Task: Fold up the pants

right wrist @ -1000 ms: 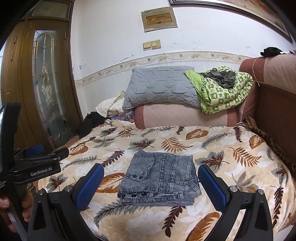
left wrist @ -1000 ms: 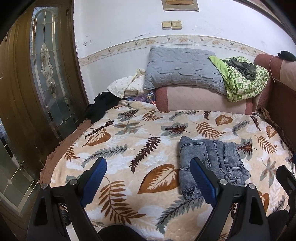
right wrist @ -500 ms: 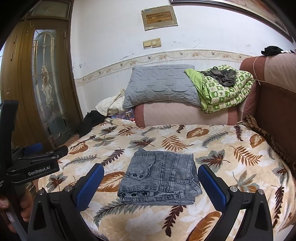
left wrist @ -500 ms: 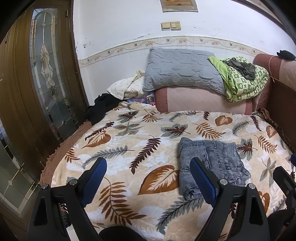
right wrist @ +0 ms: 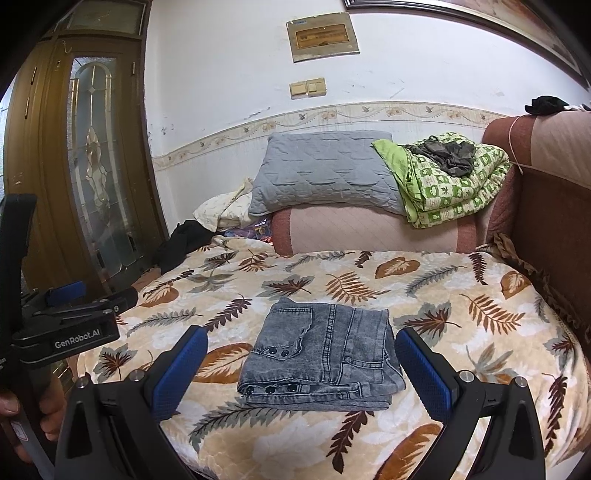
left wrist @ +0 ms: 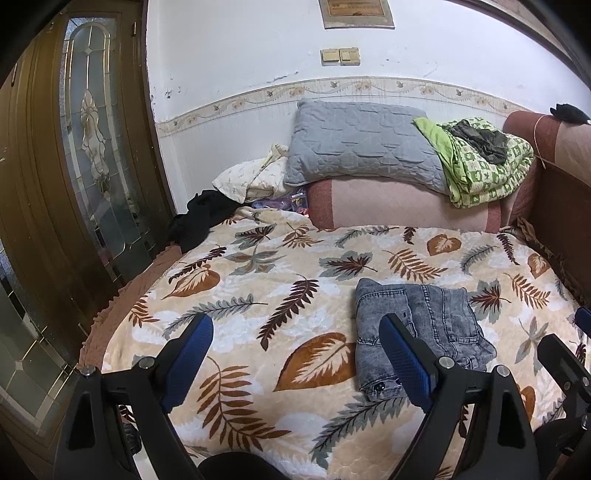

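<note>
A white wall point(right wrist: 229, 92) with a flowered border strip point(right wrist: 332, 112) carries two switches point(right wrist: 307, 88) and a framed panel point(right wrist: 323, 36). A wooden door point(left wrist: 48, 192) with patterned glass stands on the left. A leaf-print blanket point(left wrist: 258, 295) covers the bed; a grey pillow point(right wrist: 321, 173) and a green quilt point(right wrist: 454, 188) rest at its head.

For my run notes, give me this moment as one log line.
stage: fold looks done | jeans: folded stack on leaf blanket | left tool: open, empty | right tool: open, empty, short of jeans
</note>
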A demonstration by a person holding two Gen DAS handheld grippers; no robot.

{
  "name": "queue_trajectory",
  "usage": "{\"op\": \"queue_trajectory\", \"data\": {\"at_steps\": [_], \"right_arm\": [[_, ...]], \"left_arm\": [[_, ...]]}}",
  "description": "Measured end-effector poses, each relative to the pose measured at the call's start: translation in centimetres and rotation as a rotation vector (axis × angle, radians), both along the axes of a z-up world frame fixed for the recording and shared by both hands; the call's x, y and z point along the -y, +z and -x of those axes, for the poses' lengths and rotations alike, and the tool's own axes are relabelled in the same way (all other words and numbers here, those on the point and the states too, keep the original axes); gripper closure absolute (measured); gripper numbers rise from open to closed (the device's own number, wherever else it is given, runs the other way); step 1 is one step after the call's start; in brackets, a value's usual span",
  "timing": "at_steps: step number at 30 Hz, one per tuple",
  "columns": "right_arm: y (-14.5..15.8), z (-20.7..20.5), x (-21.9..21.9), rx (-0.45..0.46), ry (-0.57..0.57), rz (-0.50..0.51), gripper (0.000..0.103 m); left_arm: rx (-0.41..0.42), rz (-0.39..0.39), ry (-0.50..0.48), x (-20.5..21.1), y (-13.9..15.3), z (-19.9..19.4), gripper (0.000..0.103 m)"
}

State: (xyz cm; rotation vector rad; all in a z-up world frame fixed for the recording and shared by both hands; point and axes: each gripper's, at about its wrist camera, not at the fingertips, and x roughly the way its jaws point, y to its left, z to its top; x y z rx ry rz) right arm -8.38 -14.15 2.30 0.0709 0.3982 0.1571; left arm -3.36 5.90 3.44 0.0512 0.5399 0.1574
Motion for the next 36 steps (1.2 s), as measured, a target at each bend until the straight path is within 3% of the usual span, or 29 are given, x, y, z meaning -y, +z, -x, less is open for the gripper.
{"op": "queue_trajectory", "data": {"at_steps": [36], "right_arm": [[-0.2,-0.23,-0.24,-0.014,0.012,0.004,0.0]], "left_arm": [[0.001,0.013,-0.007,0.01,-0.07,0.17,0.011]]}}
